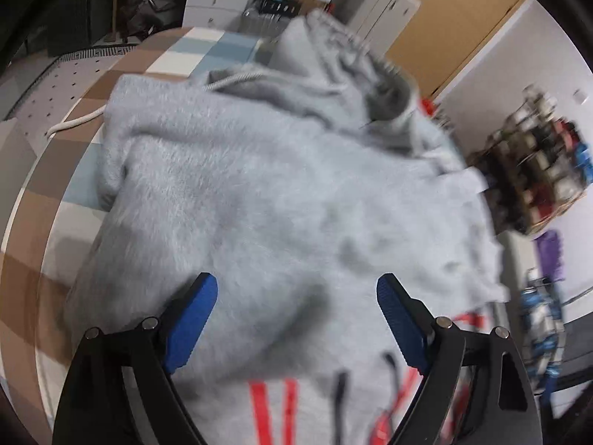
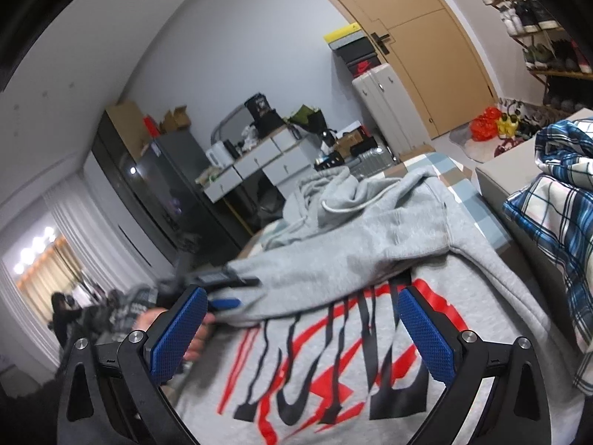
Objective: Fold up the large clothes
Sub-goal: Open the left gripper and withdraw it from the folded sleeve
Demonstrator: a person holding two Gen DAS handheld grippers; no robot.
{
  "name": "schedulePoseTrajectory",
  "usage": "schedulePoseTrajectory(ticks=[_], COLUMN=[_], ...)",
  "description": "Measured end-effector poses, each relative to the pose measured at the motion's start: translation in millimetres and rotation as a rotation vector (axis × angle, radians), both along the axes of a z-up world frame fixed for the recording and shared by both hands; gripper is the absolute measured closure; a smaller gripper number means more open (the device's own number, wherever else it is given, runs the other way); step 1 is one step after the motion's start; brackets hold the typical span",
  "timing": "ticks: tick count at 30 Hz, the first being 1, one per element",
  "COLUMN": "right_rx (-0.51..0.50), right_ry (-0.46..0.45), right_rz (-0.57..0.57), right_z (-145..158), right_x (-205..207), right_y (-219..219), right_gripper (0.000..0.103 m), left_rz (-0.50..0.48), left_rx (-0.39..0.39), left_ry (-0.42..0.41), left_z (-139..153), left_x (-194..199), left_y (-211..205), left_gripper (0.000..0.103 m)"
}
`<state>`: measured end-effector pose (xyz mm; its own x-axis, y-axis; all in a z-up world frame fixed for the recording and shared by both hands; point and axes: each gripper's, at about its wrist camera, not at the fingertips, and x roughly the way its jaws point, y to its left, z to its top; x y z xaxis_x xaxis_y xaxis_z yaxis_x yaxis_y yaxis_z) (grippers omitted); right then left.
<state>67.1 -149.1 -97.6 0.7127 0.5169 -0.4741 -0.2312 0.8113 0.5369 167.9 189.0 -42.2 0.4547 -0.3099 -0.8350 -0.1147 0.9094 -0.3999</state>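
Note:
A grey hoodie [image 1: 278, 185] lies spread on a checked brown, white and blue cover [image 1: 48, 193], its white drawstring [image 1: 78, 122] trailing off to the left. My left gripper [image 1: 296, 285] hovers open over the fleece with nothing between its blue pads. In the right wrist view the hoodie [image 2: 370, 244] shows a red and black print [image 2: 333, 371], and one sleeve [image 2: 333, 270] is laid across the chest above it. My right gripper [image 2: 300, 296] stands open over the print. A hand [image 2: 196, 337] holds the left gripper by the sleeve's cuff end.
A blue plaid cloth [image 2: 548, 222] is piled at the right beside the hoodie. Beyond the cover stand a white drawer unit [image 2: 259, 163], a white suitcase [image 2: 381, 100] and a wooden door [image 2: 426, 37]. A shoe rack [image 1: 537, 170] is at the right. A person [image 2: 61, 315] stands far off.

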Motion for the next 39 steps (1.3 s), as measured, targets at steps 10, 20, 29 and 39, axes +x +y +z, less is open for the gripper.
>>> schedulePoseTrajectory(ticks=[10, 20, 29, 39], right_rx=[-0.088, -0.202, -0.243, -0.568], right_ry=[-0.068, -0.192, -0.284, 0.044], right_rz=[0.057, 0.125, 0.031, 0.055], right_z=[24, 105, 115, -2], right_x=[-9, 36, 152, 365], right_y=[48, 102, 128, 165], right_gripper=[0.000, 0.000, 0.000, 0.000], left_rz=[0.031, 0.088, 0.024, -0.055], left_rx=[0.238, 0.276, 0.293, 0.367], left_ry=[-0.415, -0.520, -0.518, -0.417], left_z=[86, 91, 91, 67], left_x=[-114, -115, -123, -109], left_y=[-17, 19, 27, 22], left_gripper=[0.018, 0.005, 0.005, 0.005])
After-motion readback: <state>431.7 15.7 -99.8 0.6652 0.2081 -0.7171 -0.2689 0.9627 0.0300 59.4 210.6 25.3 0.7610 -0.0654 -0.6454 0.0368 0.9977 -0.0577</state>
